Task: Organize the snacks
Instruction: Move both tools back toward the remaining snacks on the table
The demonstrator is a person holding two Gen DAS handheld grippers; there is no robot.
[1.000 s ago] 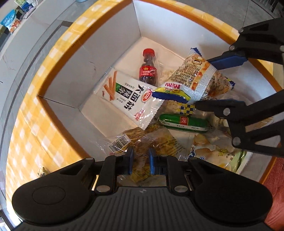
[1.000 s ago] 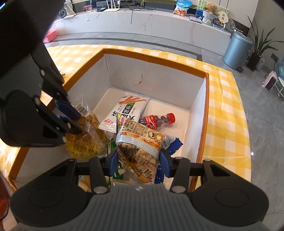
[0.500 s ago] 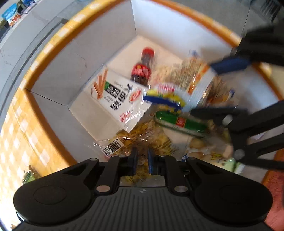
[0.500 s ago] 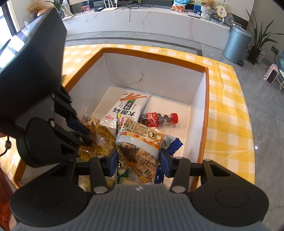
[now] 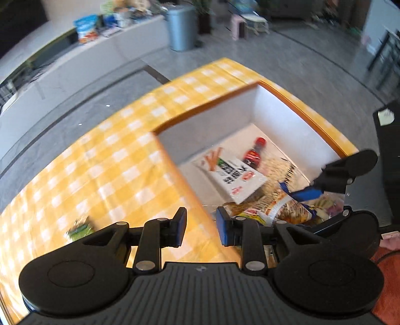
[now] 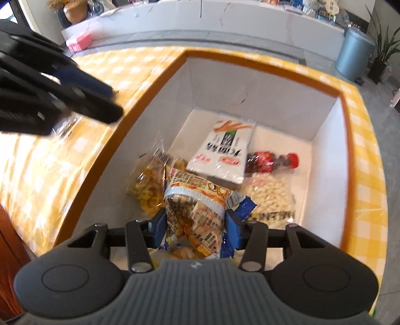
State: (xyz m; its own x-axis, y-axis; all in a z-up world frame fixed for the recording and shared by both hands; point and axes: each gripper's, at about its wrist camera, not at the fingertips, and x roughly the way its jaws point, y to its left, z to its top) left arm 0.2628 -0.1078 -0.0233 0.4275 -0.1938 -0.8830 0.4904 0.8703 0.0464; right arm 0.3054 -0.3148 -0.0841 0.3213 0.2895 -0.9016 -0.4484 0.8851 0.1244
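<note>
My right gripper [image 6: 196, 225] is shut on an orange printed snack bag [image 6: 197, 212], held low inside the white-walled box [image 6: 250, 95]. In the box lie a clear bag of yellow snacks [image 6: 150, 187], a white stick-biscuit packet [image 6: 225, 150], a small cola bottle [image 6: 272, 160] and a packet of pale beans [image 6: 270, 195]. My left gripper [image 5: 201, 227] hangs above the box's left rim, its jaws opening with nothing between them. It also shows at the right wrist view's upper left as the left gripper [image 6: 113, 102], clear of the snacks.
The box is sunk into a table with a yellow checked cloth [image 5: 112, 162]. A small green snack [image 5: 80, 228] lies on the cloth left of the box. Beyond are a white counter [image 6: 225, 17] and a grey bin [image 6: 355, 57].
My left gripper let go of the clear yellow snack bag, which now lies in the box. It rose and swung left over the rim, jaws parting. The right gripper kept its bag.
</note>
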